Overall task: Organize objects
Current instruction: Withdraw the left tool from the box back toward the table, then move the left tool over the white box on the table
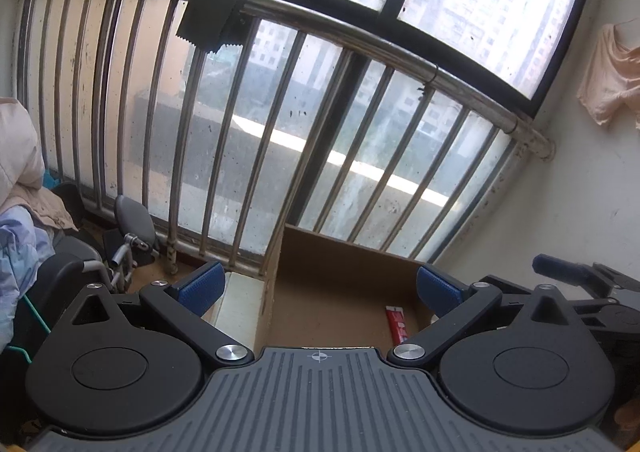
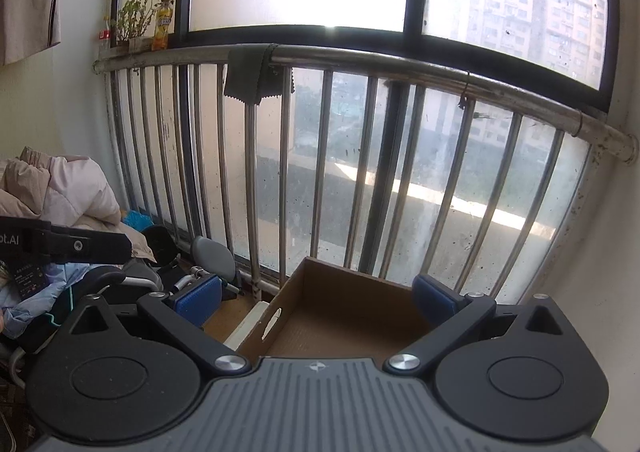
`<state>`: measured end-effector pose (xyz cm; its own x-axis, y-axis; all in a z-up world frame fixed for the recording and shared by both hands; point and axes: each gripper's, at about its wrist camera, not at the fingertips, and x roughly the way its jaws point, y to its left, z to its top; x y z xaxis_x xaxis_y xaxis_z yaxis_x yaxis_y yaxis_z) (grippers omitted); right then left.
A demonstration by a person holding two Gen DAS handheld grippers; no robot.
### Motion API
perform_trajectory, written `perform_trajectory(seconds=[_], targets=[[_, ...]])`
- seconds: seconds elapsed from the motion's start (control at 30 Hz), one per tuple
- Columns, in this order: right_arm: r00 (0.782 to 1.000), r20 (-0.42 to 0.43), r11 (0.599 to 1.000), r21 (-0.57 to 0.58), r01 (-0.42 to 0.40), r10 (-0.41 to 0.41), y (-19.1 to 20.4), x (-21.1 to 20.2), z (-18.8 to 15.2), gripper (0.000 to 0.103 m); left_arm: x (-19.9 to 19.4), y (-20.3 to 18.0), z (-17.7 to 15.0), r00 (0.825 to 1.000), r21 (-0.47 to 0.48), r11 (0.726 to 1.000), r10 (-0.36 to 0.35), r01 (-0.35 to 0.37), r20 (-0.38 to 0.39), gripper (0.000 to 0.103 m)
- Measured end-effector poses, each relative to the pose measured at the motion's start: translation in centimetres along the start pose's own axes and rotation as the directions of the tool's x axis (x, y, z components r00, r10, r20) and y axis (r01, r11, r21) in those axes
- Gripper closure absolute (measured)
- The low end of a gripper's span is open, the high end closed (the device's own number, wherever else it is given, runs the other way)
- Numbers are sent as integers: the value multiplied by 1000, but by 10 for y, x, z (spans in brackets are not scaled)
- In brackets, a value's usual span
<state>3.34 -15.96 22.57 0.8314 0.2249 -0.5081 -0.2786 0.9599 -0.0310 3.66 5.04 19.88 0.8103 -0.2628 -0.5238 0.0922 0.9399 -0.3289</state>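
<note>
Both pairs of tongs hang over an open cardboard box (image 1: 344,284) that sits on the floor, pushed up against the balcony railing (image 1: 280,112) in the corner by the white wall. That spot makes sense for sorting: the box is tucked out of the way, with its mouth facing up so things can be dropped straight in.

The left tongs (image 1: 320,290) are spread wide and carry nothing; their 2 blue pads stand well apart, framing the box's inside. The right tongs (image 2: 316,298) are spread too, equally bare, and aimed at the same box (image 2: 340,316) from slightly further right. In the left view the right tool shows at the far right edge, so the 2 are held side by side.

Inside the box, near its right wall, lies 1 small red tube (image 1: 397,324), flat on the cardboard floor. It looks like toothpaste, though the print is too small to read. From the right view the tube is hidden behind the tool's body.

With both tongs unloaded above the box, I would judge that the tube has found its place and the next item has to be fetched from elsewhere. Off to the left is a heap of clothes (image 2: 60,188) and what looks like a folded wheelchair (image 2: 208,252), none of it touched by either tool. A dark cloth (image 1: 212,22) hangs over the top rail.
</note>
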Motion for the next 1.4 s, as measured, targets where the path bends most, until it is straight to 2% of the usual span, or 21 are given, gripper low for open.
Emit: perform_trajectory(seconds=[0.17,0.23,0.3,0.37,0.43,0.5,0.57,0.7,0.83,0.9,0.97,1.03,1.2,1.27,1.4], targets=[[997,22,997,22,-72,71,-21,6,-2,0,0,-7,2,999,16,998,54,-54,-2,0],[993,41,993,26,-111,110,-30,13,0,0,-1,-13,2,994,25,993,113,-113,9,0],[987,39,987,33,-156,155,-40,21,7,0,-5,-19,1,981,10,981,194,-194,27,0],[977,46,977,36,-209,208,-51,25,12,0,-6,-24,-5,973,-34,973,231,-230,26,0],[962,64,964,21,-266,264,-61,27,10,0,-5,-31,-16,964,-55,962,267,-266,8,0],[950,33,950,20,-311,311,-68,38,3,0,-2,-40,-31,945,-63,943,325,-327,-32,0],[930,-26,930,40,-367,368,-73,51,-9,0,0,-47,-45,930,-77,928,358,-364,-81,0],[864,-155,877,49,-478,480,-73,73,-39,0,3,-57,-79,891,-139,884,423,-446,-165,0],[808,-257,841,34,-540,530,-68,91,-75,0,19,-63,-120,861,-154,861,438,-484,-259,0],[782,-312,831,41,-555,539,-65,102,-94,0,31,-64,-142,856,-159,861,426,-483,-294,0],[754,-359,818,50,-573,550,-62,116,-113,0,50,-64,-166,861,-168,871,393,-461,-323,0],[741,-391,817,54,-575,547,-58,129,-132,0,70,-65,-186,853,-152,875,388,-460,-351,0],[689,-475,804,72,-590,548,-49,164,-173,1,109,-68,-226,847,-105,881,403,-462,-346,1],[674,-502,802,70,-594,542,-43,174,-187,2,119,-70,-235,849,-84,887,403,-455,-343,3],[661,-541,808,63,-585,520,-33,186,-210,4,131,-70,-250,835,-29,873,454,-486,-311,5]])
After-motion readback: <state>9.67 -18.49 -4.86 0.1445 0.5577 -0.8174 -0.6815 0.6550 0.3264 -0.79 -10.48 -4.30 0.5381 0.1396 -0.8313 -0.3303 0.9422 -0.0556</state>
